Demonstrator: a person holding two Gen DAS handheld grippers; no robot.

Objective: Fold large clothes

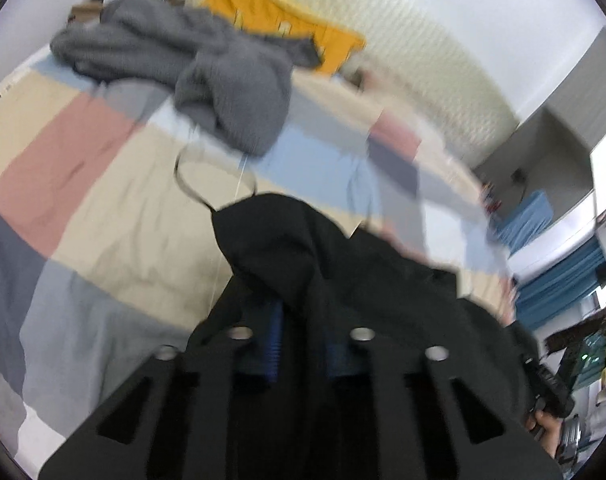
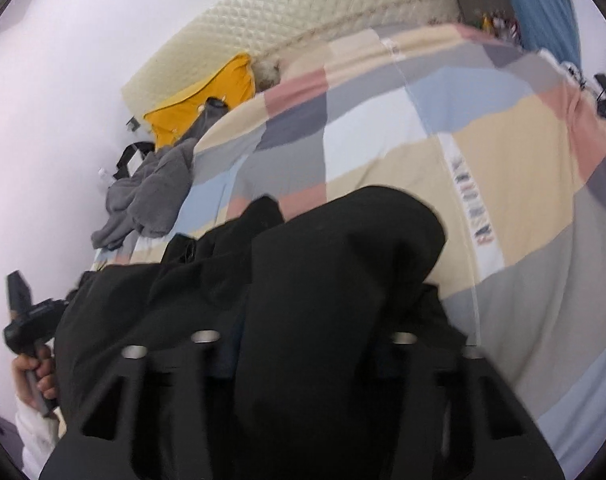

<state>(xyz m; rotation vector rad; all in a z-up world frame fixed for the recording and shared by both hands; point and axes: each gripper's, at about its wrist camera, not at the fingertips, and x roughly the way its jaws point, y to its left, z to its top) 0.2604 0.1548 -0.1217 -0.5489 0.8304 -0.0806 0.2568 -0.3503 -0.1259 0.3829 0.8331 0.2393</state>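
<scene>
A large black garment (image 1: 323,264) hangs bunched over my left gripper (image 1: 303,344), which is shut on it and holds it above the bed. A thin drawstring loop (image 1: 207,176) dangles from its top edge. In the right wrist view the same black garment (image 2: 327,264) drapes over my right gripper (image 2: 303,344), which is shut on it; the cloth hides the fingertips. The garment stretches between both grippers. The left handle and the person's hand (image 2: 31,344) show at the left of the right wrist view.
The bed has a patchwork cover (image 1: 103,184) in beige, pink, blue and grey. A crumpled grey knit garment (image 1: 207,64) lies near the headboard beside a yellow cloth (image 1: 279,20). The padded cream headboard (image 2: 303,4) is behind. Blue curtains (image 1: 559,280) are at the right.
</scene>
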